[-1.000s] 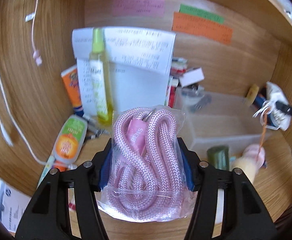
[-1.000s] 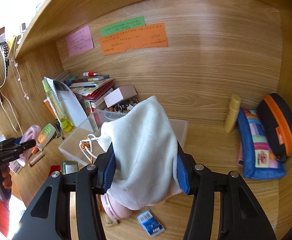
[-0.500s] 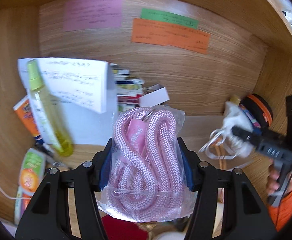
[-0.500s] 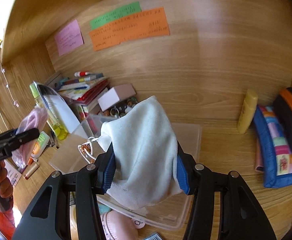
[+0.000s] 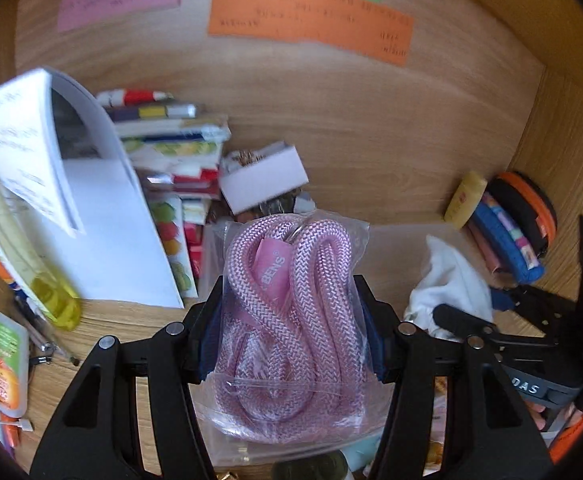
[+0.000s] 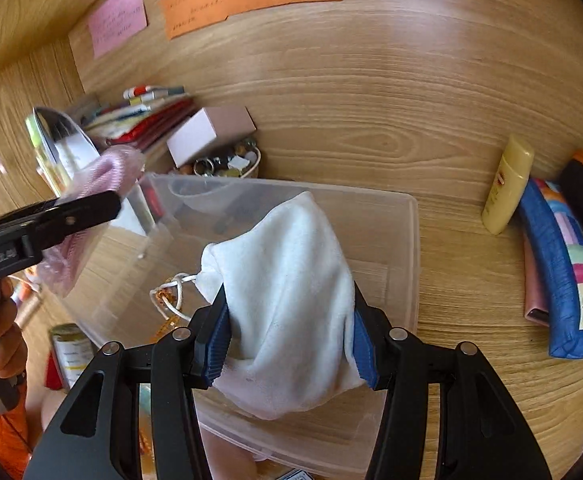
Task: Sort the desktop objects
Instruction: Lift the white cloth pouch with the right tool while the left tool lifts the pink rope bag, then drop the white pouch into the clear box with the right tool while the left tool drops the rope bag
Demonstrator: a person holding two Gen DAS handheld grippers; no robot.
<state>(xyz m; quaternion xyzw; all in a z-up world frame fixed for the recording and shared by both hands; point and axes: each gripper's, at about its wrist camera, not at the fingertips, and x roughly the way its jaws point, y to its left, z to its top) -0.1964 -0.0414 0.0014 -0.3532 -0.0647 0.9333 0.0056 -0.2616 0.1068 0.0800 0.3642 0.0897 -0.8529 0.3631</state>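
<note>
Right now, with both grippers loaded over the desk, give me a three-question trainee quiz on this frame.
1. True or false: the left gripper is clamped on a bagged pink rope.
2. What does the right gripper hold? A) yellow bottle B) white cloth pouch C) blue pencil case
3. Fill in: the pouch hangs above a clear plastic ____.

Key: 1 true. 2 B, the white cloth pouch. 3 bin, the clear plastic bin.

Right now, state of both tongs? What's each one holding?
Left tongs: closed on the bagged pink rope.
Right tongs: closed on the white drawstring pouch, held over the clear plastic bin.
</note>
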